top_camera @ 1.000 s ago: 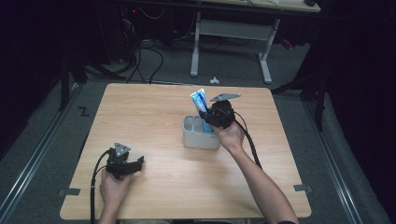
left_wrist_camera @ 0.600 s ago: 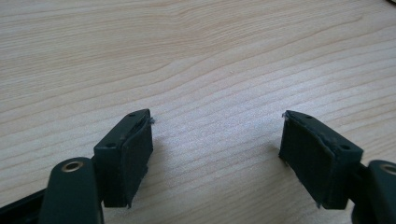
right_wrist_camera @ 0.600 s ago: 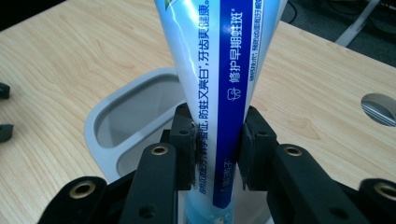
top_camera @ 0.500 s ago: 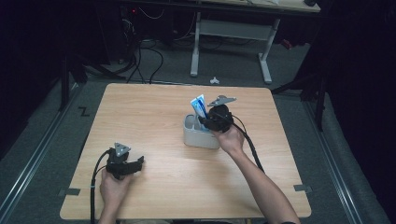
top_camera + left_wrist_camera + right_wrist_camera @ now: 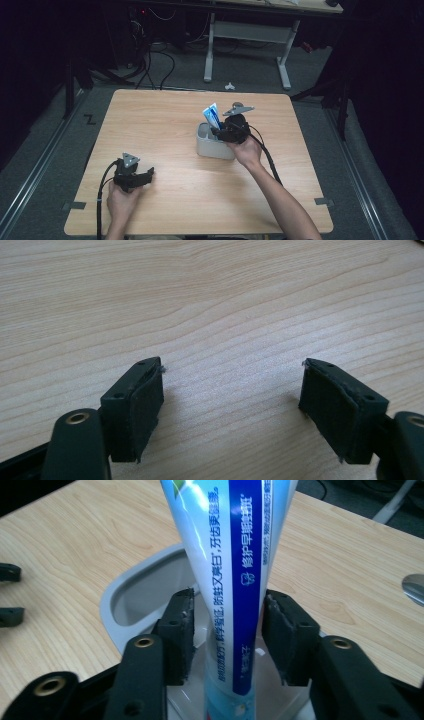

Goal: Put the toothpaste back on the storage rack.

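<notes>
Right gripper (image 5: 227,635): fingers (image 5: 176,630) standing apart on either side of the tube (image 5: 235,555). They have just been opening, with the tube between them; small gaps are showing at both pads, so the grip looks released.

Tube is standing nearly upright, cap end down, inside the grey holder (image 5: 131,597), leaning slightly against its rim. The holder is sitting near the middle of the counter (image 5: 165,125); in the high view the tube (image 5: 211,116) is poking out above the holder (image 5: 207,145), the right gripper (image 5: 231,131) hovering just over it.

Left gripper (image 5: 230,405): fingers (image 5: 134,410) wide apart, nothing between them, resting low over bare counter at the near left, well apart from the holder.

Step in hand, as I judge it: letting go after dropping the tube into the holder. Next move is calling for a straight lift of the right gripper up and back, keeping the pads from snagging the tube and tipping it or the holder.

Holder contents: the tube; other compartments too shadowed to tell.
</notes>
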Tool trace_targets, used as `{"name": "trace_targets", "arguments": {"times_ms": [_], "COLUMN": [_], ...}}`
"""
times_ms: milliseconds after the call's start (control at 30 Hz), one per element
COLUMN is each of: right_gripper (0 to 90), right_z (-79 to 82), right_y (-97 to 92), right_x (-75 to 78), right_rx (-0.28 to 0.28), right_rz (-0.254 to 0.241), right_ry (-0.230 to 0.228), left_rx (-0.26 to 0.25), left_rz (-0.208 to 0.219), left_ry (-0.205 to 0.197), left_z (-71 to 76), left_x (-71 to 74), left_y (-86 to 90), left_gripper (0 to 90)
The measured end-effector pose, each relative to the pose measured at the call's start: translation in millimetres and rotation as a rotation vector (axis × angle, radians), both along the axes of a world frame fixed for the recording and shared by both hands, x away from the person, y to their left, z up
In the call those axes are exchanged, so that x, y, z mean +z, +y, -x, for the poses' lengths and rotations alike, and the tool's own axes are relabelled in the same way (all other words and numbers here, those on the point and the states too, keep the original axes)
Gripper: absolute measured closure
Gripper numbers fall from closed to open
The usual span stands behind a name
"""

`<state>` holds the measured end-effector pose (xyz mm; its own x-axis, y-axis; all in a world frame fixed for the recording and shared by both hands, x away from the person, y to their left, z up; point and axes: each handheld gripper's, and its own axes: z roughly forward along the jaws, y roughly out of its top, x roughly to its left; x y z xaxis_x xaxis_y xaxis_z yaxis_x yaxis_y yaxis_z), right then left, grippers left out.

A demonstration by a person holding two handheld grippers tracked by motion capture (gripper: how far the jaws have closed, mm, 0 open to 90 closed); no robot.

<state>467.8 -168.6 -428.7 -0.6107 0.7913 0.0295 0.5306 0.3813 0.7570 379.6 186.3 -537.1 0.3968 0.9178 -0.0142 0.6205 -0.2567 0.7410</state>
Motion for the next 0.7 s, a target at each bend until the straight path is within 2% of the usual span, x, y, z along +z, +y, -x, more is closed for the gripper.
{"name": "trace_targets", "arguments": {"times_ms": [233, 400, 700], "right_gripper": [51.3, 51.3, 51.7], "right_z": [5.0, 11.6, 19.7], "right_y": [-4.7, -7.7, -20.4], "right_x": [0.4, 11.0, 24.4], "right_rx": [-0.003, 0.004, -0.01], "right_rz": [-0.007, -0.028, -0.058], "right_ry": [-0.016, -0.051, -0.081], "left_rx": [0.0, 0.0, 0.0], "left_rz": [0.0, 0.0, 0.0], "left_ry": [0.0, 0.0, 0.0], "left_z": [0.0, 0.0, 0.0], "left_x": [0.0, 0.0, 0.0], "left_y": [0.0, 0.0, 0.0], "left_gripper": [25.8, 25.8, 25.8]}}
